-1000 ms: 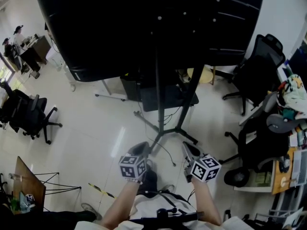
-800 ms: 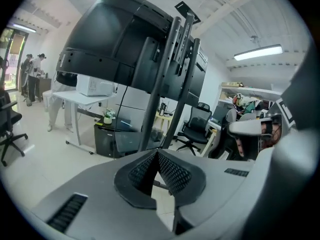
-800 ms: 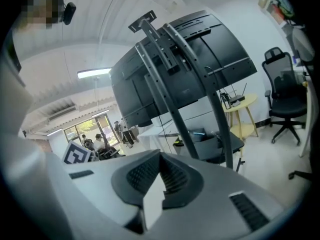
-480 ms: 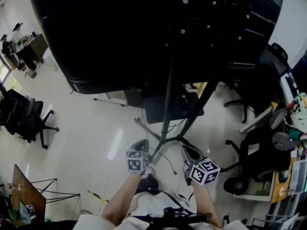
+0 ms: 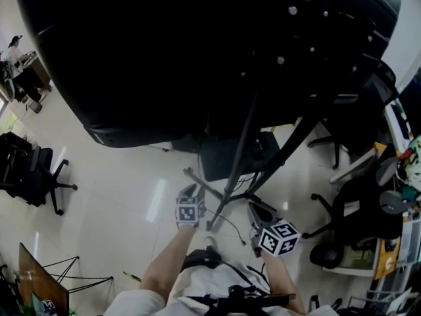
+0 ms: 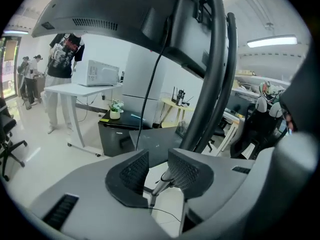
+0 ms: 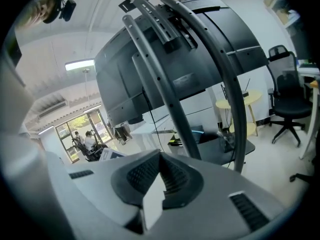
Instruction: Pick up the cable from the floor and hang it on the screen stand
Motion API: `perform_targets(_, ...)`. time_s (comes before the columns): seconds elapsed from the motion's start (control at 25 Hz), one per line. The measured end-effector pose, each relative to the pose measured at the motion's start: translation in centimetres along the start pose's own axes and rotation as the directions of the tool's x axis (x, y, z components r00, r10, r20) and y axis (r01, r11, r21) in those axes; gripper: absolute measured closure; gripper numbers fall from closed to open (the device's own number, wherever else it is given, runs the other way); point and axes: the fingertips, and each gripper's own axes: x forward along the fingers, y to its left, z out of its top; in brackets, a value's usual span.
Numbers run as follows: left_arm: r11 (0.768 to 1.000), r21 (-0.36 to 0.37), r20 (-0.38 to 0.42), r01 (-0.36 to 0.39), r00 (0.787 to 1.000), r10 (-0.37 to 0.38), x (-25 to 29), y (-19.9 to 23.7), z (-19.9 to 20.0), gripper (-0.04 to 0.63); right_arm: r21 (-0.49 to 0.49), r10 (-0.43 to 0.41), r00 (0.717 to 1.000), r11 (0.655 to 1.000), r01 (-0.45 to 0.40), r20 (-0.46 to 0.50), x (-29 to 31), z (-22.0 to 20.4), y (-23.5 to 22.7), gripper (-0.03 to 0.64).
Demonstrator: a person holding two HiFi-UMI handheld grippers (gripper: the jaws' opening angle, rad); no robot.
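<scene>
Two forearms, left [image 5: 168,259] and right [image 5: 283,278], extend toward the screen stand [image 5: 239,170].

Beneath the screen stand [image 5: 237,163], of matt dark metal tubing, the floor [image 5: 118,196] was glossy and smooth; above it, the screen [image 5: 164,51] back was matt black plastic.
</scene>
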Motion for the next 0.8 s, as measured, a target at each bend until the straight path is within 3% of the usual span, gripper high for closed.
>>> perform_targets(0.12, 1.000, -0.008, -0.004, -0.002, 1.000, 0.002, 2.5, 1.5, 0.1, 0.448, 0.002, -0.029, 1.000, 1.000, 0.029, -0.010, 1.3, 0.0, -0.5, 0.612)
perform_targets(0.48, 0.997, 0.036, -0.140, -0.072, 0.987, 0.076, 8.1, 5.7, -2.0, 0.448, -0.013, -0.055, 0.998, 0.998, 0.054, -0.038, 5.6, 0.4, -1.8, 0.612)
perform_targets(0.8, 0.995, 0.072, -0.146, -0.075, 0.986, 0.085, 12.0, 7.8, -1.9, 0.448, 0.001, -0.060, 0.997, 0.998, 0.060, -0.039, 7.9, -0.3, -4.1, 0.612)
